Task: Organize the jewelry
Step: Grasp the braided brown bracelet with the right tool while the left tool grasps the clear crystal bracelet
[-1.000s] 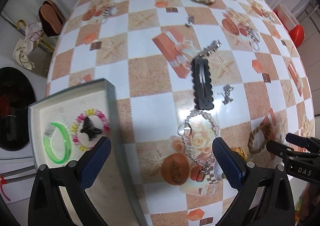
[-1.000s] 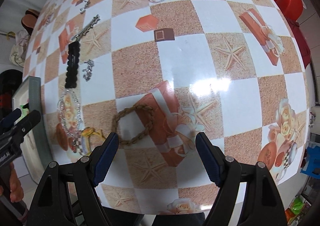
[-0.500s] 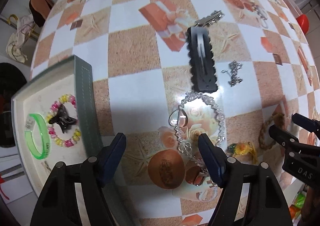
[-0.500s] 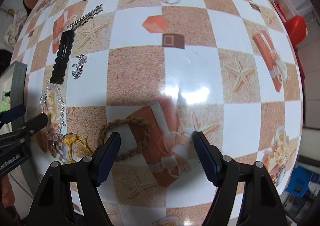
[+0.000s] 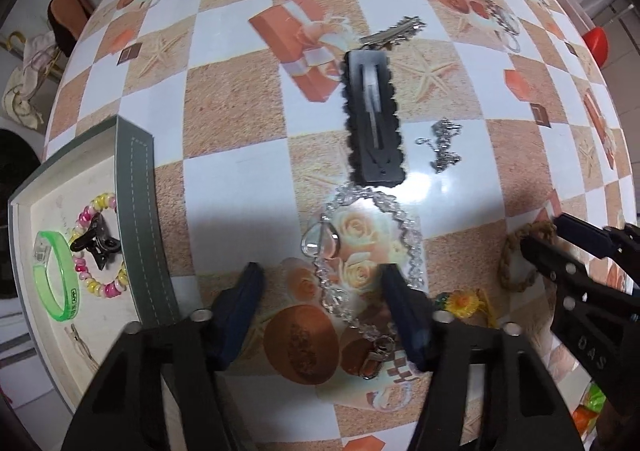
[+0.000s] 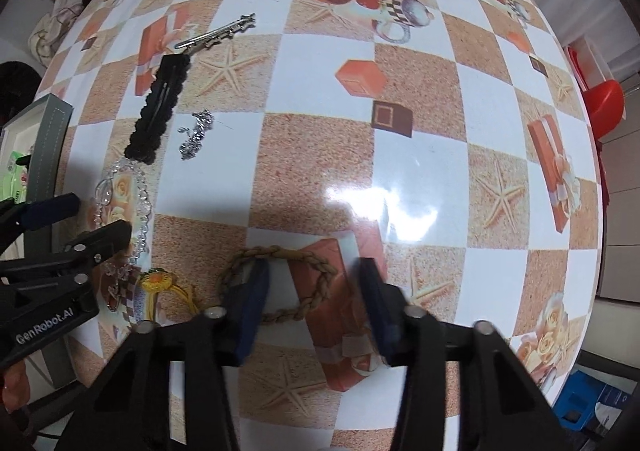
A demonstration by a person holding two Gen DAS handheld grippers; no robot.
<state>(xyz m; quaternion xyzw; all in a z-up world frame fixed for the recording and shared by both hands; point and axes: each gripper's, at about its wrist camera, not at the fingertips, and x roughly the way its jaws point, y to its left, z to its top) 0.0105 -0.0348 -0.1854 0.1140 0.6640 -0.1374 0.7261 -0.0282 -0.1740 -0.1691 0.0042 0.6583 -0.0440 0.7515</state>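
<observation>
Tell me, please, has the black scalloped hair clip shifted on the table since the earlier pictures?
No. The black scalloped hair clip still lies with one end at the silver barrette and the other at the clear bead bracelet.

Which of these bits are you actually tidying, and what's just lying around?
Job:
tray
crystal necklace
braided bracelet
black hair clip
silver chain
yellow flower ring

Lying about:
red chair
bag

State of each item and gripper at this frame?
Left gripper: jaws just closing around crystal bracelet, not yet pressing.
Right gripper: jaws just closing, astride braided bracelet, no grip.
Tray: open, holds green band, bead bracelet.
Black hair clip: flat on table.
</observation>
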